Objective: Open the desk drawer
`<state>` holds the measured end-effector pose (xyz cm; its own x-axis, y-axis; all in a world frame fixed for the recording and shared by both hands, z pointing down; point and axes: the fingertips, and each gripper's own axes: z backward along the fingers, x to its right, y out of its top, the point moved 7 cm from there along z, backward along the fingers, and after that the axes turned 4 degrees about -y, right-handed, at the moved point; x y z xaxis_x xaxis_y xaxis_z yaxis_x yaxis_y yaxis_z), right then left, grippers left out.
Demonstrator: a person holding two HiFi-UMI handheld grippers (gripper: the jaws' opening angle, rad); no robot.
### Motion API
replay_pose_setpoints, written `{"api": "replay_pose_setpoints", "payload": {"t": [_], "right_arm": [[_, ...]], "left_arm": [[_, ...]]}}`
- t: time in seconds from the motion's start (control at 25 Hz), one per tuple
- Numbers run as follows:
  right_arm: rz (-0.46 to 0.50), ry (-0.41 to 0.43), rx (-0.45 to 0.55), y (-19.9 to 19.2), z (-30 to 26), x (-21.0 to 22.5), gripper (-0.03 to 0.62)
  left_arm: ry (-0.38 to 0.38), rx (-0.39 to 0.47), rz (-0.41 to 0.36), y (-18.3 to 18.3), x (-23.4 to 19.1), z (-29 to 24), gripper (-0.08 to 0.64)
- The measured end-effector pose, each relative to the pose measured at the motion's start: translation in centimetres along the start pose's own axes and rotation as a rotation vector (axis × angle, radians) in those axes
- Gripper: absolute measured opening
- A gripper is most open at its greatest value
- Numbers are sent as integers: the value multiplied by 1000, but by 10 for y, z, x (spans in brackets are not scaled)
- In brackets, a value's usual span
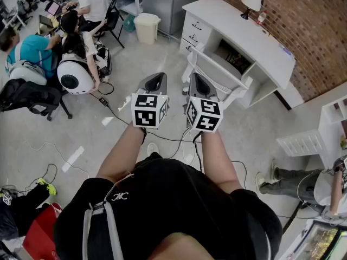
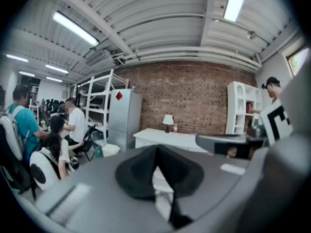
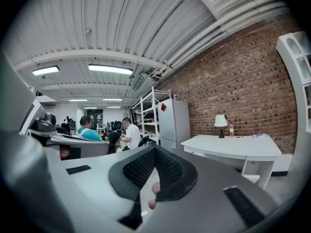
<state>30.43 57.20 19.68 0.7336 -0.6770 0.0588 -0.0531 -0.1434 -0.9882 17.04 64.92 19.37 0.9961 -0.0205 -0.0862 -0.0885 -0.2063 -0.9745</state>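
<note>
approach step, nothing touched yet. left gripper point(image 1: 156, 80) and right gripper point(image 1: 196, 82) are held out side by side in front of the body. each gripper's jaws are pressed together at the tips with nothing between them. the white desk point(image 1: 246, 34) stands against the brick wall, well apart from both tools. its drawers point(image 1: 192, 32) are stacked at the end nearest the bin point(image 1: 146, 27), and all look shut. a white chair point(image 1: 219, 75) sits just beside that stack. judgement: close in on the bin side to clear the chair, spread one gripper's jaws before reaching, meet a drawer handle square-on, then pinch and pull straight back.
</note>
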Motion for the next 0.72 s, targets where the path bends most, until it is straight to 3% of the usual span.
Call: {"api": "replay_pose_setpoints", "payload": {"t": [0.32,0.72], "right_arm": [[-25,2,4,-1,-20,-3,-5],[21,-22,4,7,-61,-6,-5]], "left_arm": [[11,-5,9,-3,-21,-11,-2],[-13,6,7,6,-51,-44,-2]]}}
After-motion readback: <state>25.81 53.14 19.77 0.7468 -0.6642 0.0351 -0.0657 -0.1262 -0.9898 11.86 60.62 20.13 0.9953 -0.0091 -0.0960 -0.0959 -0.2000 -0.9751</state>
